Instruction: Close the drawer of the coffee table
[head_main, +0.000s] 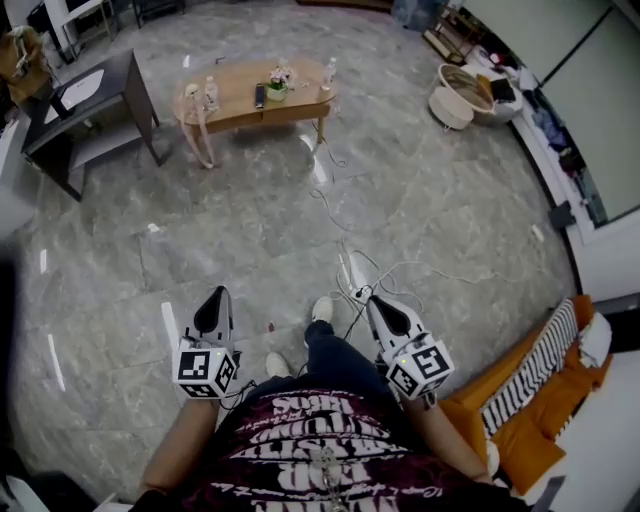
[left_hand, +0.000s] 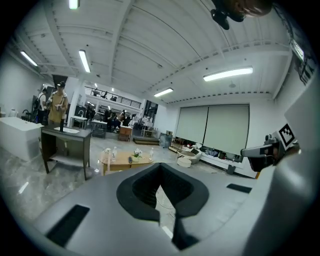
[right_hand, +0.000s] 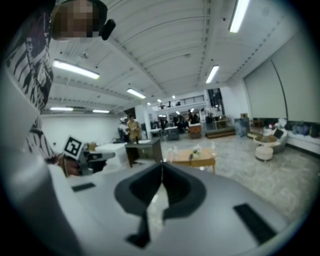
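Note:
The oval wooden coffee table stands far ahead on the grey marble floor, carrying bottles, a small plant and a remote. Its drawer cannot be made out from here. My left gripper and right gripper are held low in front of my body, both shut and empty, well short of the table. In the left gripper view the shut jaws point toward the table, with the right gripper at the side. In the right gripper view the table lies beyond the shut jaws.
A dark desk stands left of the table. Round pale seats sit at the far right. White cables trail across the floor between me and the table. An orange sofa with a striped cushion is at my right. People stand in the far background.

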